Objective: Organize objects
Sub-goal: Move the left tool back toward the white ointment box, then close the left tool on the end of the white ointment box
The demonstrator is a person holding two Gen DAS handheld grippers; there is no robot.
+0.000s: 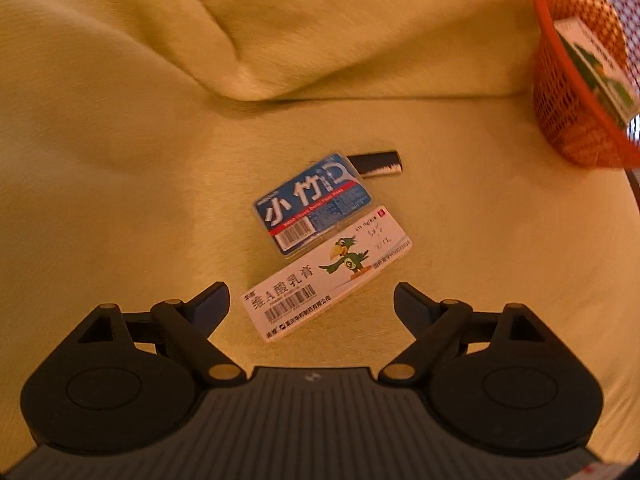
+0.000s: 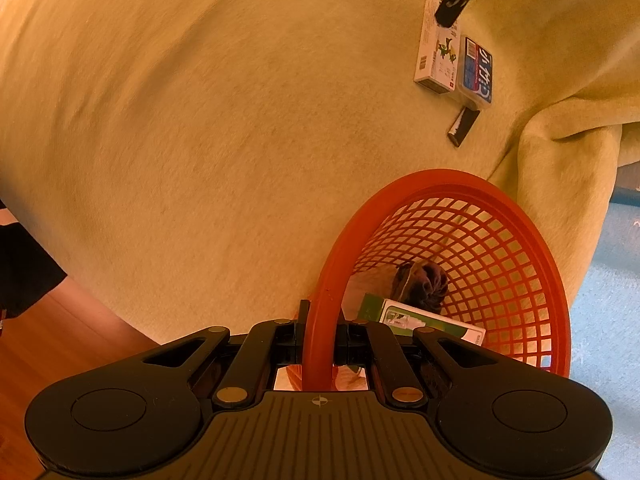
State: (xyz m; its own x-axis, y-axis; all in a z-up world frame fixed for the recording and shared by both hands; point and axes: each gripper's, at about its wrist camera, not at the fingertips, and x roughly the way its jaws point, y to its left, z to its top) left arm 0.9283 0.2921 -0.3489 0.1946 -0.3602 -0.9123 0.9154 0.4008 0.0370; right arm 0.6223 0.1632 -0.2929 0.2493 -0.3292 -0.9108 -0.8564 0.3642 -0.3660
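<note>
A yellow blanket (image 1: 120,140) covers the whole surface, and it bunches into a big fold (image 1: 256,60) behind the clutter. In the left wrist view, three loose items lie in a tight row on it. The white box (image 1: 328,272) with the green bird is nearest. The blue pack (image 1: 314,204) touches its far edge and seems to overlap it a little. The black stick (image 1: 380,163) pokes out from behind the blue pack. Nothing blocks the way to the white box.

The left tongs (image 1: 312,300) are spread wide and hold nothing, hovering low with the white box's near end between the two tips. Whether either tip touches the box is not clear.

Off to the right sits one red basket (image 2: 540,248), tipped toward the right camera. Inside it are one green-and-white box (image 2: 424,318) and a dark crumpled bundle (image 2: 424,280); what that bundle is cannot be told. The right tongs (image 2: 318,344) are pinched onto the basket's rim, which runs up between the two fingers.

In the right wrist view, wood floor (image 2: 60,340) shows at the lower left and pale blue floor (image 2: 608,300) at the right.
</note>
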